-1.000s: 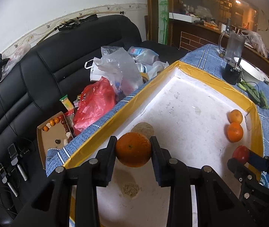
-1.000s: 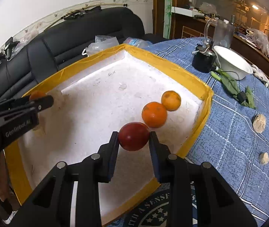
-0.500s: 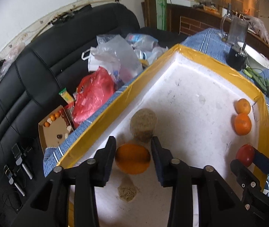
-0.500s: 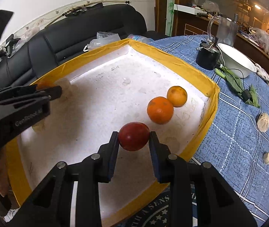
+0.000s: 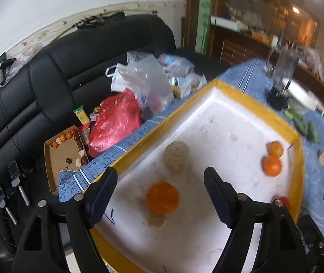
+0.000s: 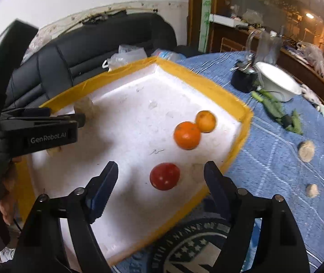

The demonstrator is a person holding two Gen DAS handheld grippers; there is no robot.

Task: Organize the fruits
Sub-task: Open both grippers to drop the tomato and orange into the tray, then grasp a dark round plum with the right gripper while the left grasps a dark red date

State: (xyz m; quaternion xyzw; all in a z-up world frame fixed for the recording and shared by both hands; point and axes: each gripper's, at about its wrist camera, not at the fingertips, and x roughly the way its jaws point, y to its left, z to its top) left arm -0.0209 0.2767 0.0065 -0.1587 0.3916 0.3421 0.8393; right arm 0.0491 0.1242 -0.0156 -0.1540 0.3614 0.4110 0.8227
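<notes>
Both grippers spread wide over the white foam tray (image 6: 125, 104) with yellow-taped rim.

The left gripper (image 5: 160, 183), jaws just opened, stands clear of the round orange fruit (image 5: 162, 198) on the tray floor; the right gripper (image 6: 160, 177), likewise just opened, stands clear of the round red fruit (image 6: 164, 176).
</notes>
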